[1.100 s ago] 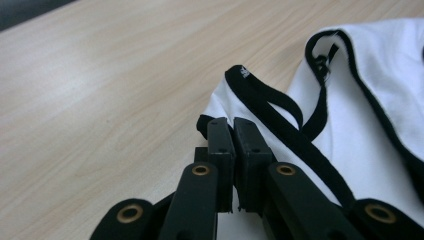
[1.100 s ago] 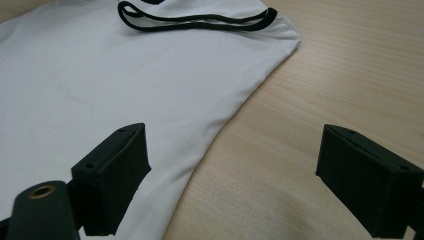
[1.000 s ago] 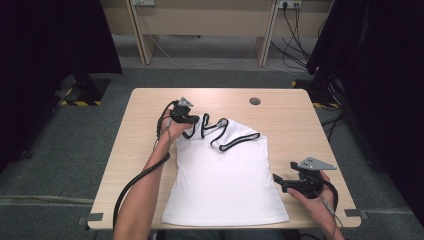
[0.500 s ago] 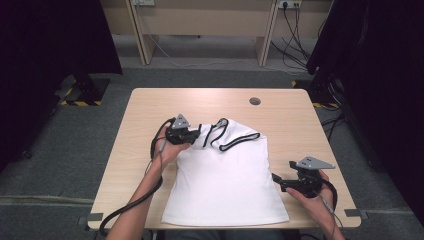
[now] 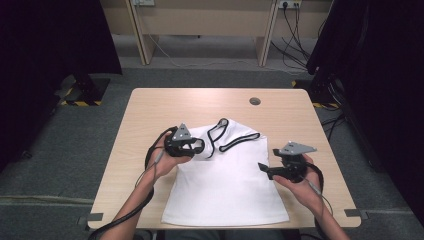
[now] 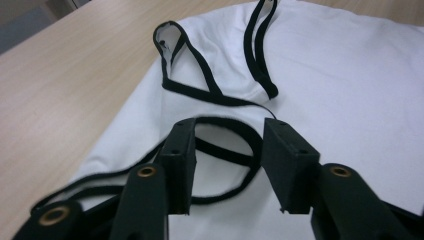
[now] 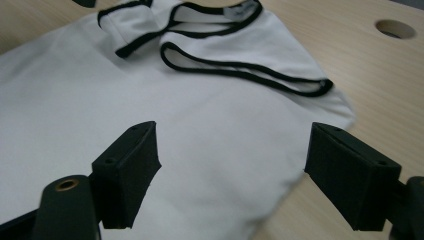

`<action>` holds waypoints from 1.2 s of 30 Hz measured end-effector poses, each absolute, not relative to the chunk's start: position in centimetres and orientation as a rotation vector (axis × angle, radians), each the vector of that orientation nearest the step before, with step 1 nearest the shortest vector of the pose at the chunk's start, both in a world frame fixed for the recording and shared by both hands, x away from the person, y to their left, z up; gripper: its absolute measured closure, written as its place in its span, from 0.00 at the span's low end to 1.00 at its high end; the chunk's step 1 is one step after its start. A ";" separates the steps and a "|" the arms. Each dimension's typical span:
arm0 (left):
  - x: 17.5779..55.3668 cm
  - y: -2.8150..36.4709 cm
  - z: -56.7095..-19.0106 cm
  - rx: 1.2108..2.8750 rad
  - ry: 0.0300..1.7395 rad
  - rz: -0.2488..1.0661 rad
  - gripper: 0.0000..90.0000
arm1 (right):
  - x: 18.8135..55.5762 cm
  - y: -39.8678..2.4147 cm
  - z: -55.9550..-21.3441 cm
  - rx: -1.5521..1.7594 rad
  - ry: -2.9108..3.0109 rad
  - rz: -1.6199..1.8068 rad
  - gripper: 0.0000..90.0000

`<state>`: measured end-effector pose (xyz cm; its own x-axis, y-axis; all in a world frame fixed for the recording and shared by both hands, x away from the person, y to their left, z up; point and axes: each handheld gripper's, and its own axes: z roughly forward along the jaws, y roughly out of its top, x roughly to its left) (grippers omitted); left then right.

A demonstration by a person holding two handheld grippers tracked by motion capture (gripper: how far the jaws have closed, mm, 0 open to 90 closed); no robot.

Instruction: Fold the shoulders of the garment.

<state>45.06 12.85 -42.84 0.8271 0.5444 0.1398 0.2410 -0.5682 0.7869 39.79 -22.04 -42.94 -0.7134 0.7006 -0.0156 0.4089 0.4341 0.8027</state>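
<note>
Lying flat on the table [image 5: 150, 107], a white top [image 5: 225, 185] with black trim: hem at the near edge, straps [image 5: 220, 137] at the far end, long axis running from the person away across the table

Left gripper [image 5: 192, 147]: over the top's far left corner, beside the straps. Its jaws have just been opening and stand half apart, a loop of black trim [image 6: 235, 165] lying under the gap; pads clear of the cloth, nothing held. From it, the body of the top runs toward the person and to the right

Right gripper [image 5: 265, 169]: at the top's right side edge, about midway along its length, pointing inward across the cloth. Its jaws have just been closing a little yet stand wide, the side edge [image 7: 295, 172] between them, not pinched; nothing held

Relation that matters: straps and neckline lie nearest the left gripper; the right side seam lies nearest the right one. Judged next move: a fold, either across the long axis from the strap end or inward from the right edge. Each gripper must first drop onto its own edge and close
</note>
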 end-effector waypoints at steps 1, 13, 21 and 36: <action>45.2 12.4 -42.7 2.202 0.551 0.457 0.59 | 40.1 -21.4 -42.9 0.925 2.355 1.162 0.29; 44.1 11.3 -44.4 2.432 0.365 0.351 0.56 | 44.6 -14.6 -43.1 0.728 2.489 1.104 0.56; 44.0 10.5 -45.4 2.487 0.321 0.388 0.57 | 46.3 -11.3 -44.9 0.665 2.549 1.019 0.68; 44.8 10.2 -46.2 2.453 0.389 0.345 0.74 | 47.0 -9.9 -46.5 0.652 2.560 0.937 0.86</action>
